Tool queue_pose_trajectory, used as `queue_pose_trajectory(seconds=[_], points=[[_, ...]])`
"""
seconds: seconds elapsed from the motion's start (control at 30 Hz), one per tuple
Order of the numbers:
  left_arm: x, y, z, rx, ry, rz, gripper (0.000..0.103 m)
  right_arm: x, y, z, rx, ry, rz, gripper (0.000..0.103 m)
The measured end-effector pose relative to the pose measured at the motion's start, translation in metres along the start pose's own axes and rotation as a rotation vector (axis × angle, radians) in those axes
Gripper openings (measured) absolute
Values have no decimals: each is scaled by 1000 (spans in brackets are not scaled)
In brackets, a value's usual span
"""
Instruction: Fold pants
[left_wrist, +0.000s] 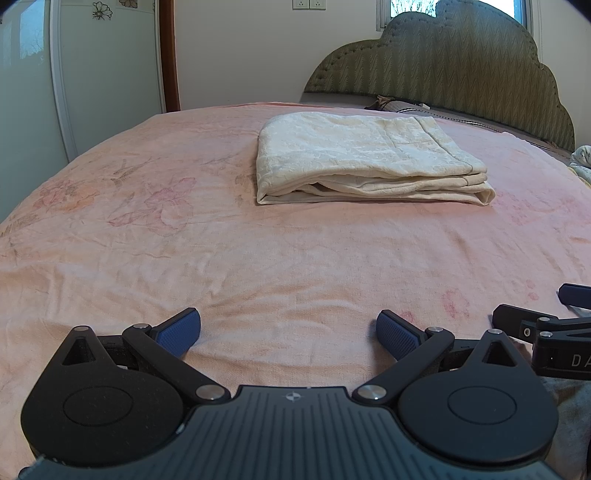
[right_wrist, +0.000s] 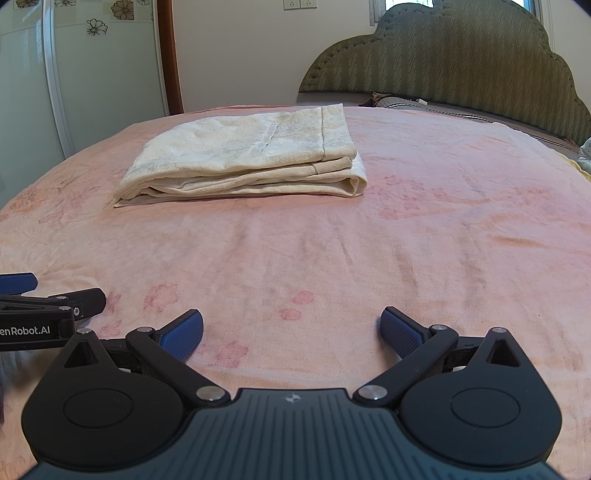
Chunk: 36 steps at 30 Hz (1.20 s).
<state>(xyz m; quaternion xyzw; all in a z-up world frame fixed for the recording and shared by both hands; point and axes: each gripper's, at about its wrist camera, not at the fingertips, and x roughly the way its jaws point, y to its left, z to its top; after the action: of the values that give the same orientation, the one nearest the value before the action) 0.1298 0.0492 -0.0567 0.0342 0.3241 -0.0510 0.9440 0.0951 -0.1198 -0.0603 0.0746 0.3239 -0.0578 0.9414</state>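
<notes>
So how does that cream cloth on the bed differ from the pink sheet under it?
The cream cloth is folded into a thick stack of layers; the pink sheet lies spread flat in one layer. The cloth covers only a small patch, while the sheet covers nearly the whole bed. The cloth has a pale tone-on-tone pattern; the sheet has faded pink flower prints. Both are soft fabric, and neither is touched by the fingers.

Folded pants (left_wrist: 369, 158) lie on the bed (left_wrist: 258, 258), upper centre of the left wrist view, upper left of the right wrist view. Headboard (left_wrist: 461, 66) stands behind them, upper right. Wardrobe door (left_wrist: 92, 74) at upper left. Both grippers sit side by side, low in frame.
</notes>
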Motion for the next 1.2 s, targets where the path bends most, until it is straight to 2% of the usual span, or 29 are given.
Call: queue_pose_trajectory(seconds=[1.0, 1.2], points=[[0, 0, 0, 0, -1, -1, 103, 0, 0, 0, 0, 0, 1, 103], [-1, 3, -1, -19, -7, -25, 103, 0, 0, 0, -2, 1, -1, 103]])
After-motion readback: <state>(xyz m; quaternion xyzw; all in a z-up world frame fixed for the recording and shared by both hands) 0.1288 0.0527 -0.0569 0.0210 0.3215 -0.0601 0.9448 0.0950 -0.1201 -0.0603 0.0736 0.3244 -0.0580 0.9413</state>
